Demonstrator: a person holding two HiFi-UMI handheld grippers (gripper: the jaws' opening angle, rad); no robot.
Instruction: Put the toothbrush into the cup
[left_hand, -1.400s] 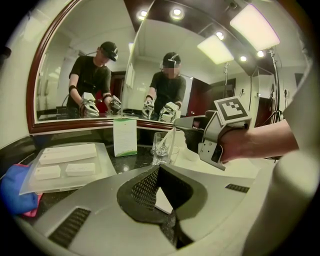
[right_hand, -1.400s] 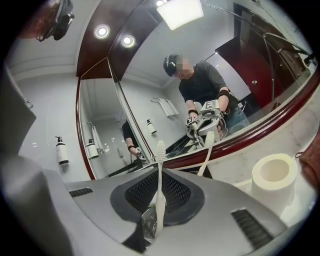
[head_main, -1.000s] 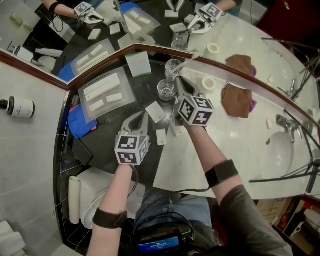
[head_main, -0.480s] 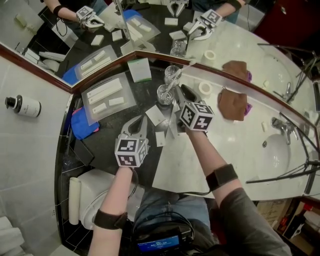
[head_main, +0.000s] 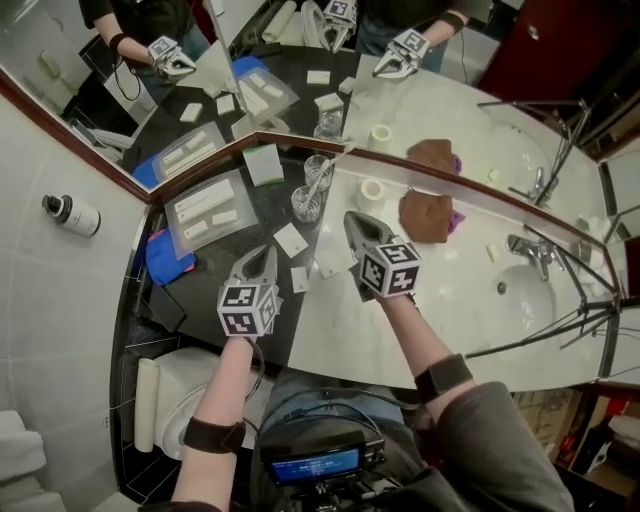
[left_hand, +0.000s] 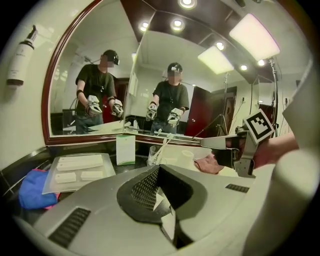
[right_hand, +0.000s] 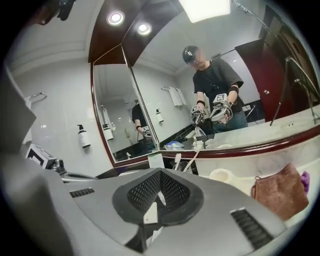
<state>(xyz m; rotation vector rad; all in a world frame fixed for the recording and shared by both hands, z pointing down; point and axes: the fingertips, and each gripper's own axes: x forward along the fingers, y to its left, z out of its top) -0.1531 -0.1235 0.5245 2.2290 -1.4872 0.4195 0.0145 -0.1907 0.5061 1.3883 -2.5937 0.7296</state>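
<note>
The toothbrush already stands tilted in the cup by the mirror, just ahead-left of the nearer right gripper, whose jaws have just closed on nothing, while the left gripper is shut and empty too.

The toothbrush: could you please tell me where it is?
Head view: the toothbrush stands in the glass cup by the mirror, right of the green-white box.

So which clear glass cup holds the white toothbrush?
The nearer clear glass cup: the white toothbrush leans in it. The farther cup looks empty.
</note>
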